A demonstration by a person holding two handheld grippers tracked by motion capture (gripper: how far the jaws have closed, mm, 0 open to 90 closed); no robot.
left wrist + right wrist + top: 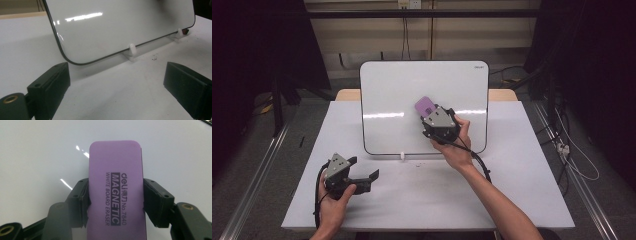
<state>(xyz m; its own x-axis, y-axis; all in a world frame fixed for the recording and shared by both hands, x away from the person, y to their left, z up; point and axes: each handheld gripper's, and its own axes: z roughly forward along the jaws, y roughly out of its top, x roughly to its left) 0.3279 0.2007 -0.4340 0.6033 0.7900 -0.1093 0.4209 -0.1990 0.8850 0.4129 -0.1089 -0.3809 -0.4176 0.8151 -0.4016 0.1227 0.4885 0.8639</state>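
A whiteboard [402,95] stands tilted back on small white feet at the middle of the table; its surface looks blank. My right gripper [430,116] is shut on a purple magnetic whiteboard eraser [425,105], held against the board's right half. In the right gripper view the eraser [116,190] is pinched by its long sides between the two black fingers [81,200], with the white board behind it. My left gripper [364,170] rests low on the table at the front left, open and holding nothing; its fingers [50,85] point at the board's lower edge [100,58].
The white table [427,195] has bare room in front of the board. A white foot clip [132,48] holds the board's bottom edge, with a second clip [179,32] farther along. Small dark specks [154,59] lie on the table near them. Cables trail at the right.
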